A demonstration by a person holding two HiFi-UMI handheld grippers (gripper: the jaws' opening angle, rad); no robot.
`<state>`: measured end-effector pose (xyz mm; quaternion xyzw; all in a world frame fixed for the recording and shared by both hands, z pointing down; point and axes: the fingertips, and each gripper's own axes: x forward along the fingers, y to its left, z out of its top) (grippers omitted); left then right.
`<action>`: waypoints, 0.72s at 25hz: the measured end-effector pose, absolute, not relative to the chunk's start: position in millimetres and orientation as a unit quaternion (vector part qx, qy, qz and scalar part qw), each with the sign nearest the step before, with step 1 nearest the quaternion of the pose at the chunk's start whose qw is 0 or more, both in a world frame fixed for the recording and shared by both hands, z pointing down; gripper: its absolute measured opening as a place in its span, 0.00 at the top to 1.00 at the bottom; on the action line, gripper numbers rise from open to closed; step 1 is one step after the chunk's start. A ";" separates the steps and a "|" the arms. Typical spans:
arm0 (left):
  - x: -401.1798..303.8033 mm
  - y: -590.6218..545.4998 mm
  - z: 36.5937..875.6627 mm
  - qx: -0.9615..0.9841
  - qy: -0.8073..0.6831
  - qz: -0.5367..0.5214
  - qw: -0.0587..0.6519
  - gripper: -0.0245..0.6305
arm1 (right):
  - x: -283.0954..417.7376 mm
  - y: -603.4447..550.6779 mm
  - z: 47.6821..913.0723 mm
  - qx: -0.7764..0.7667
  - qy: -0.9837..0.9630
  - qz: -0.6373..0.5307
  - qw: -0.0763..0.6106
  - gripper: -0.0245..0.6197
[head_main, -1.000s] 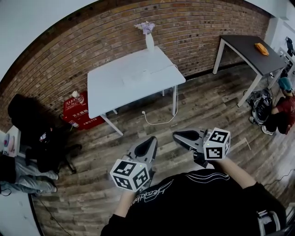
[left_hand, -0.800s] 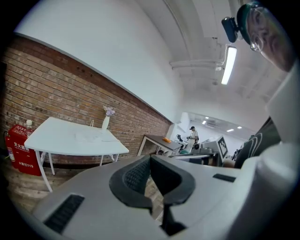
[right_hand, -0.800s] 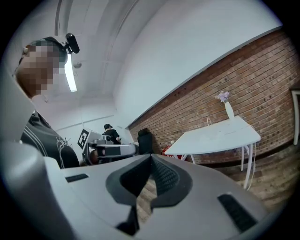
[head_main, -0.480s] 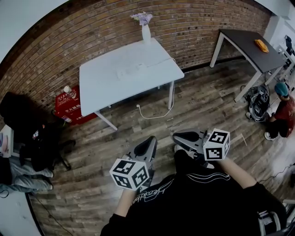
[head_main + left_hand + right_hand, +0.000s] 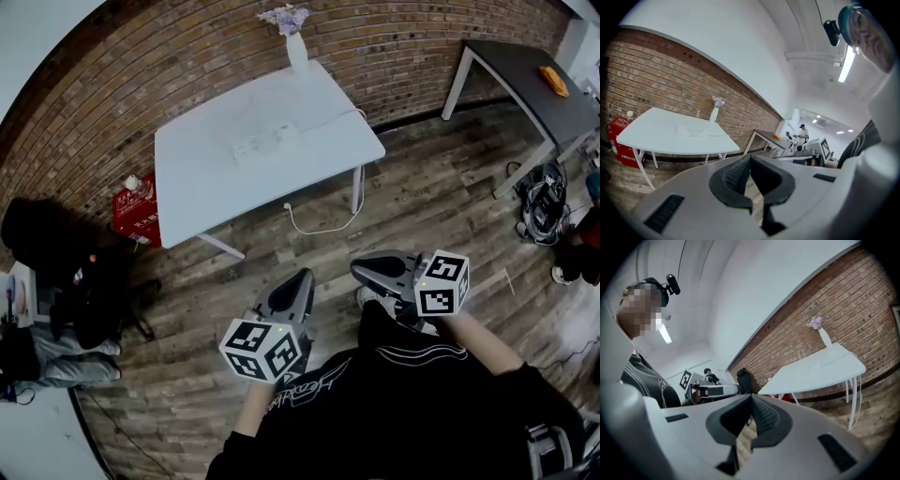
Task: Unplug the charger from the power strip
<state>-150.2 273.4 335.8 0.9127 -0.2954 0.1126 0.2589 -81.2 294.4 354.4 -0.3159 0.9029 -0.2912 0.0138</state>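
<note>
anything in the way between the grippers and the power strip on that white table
Nothing visible. Only wooden floor lies between the left gripper, the right gripper and the white table, where the power strip lies in the open. A white cable loops on the floor by the table's near leg.

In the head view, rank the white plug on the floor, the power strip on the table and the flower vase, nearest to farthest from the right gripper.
1. White plug: on the floor, closest to the right gripper.
2. Power strip: middle of the white table.
3. Flower vase: table's far edge, by the brick wall.
</note>
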 end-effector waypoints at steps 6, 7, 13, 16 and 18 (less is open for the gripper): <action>-98.9 198.0 346.2 0.908 -0.303 0.116 0.266 0.96 | -31.0 222.9 365.7 -0.309 0.901 -0.304 0.018 0.96; -90.3 185.9 348.3 0.907 -0.304 0.117 0.267 0.96 | -22.2 211.1 368.2 -0.308 0.900 -0.307 0.018 0.96; -52.5 115.7 357.4 0.900 -0.317 0.127 0.272 0.96 | 15.5 146.0 374.8 -0.294 0.902 -0.317 0.021 0.96; -40.0 84.0 351.5 0.899 -0.329 0.125 0.262 0.96 | 30.1 121.3 373.9 -0.287 0.903 -0.320 0.026 0.96; -35.6 66.1 346.3 0.899 -0.340 0.122 0.249 0.96 | 38.9 108.4 375.4 -0.285 0.905 -0.316 0.020 0.96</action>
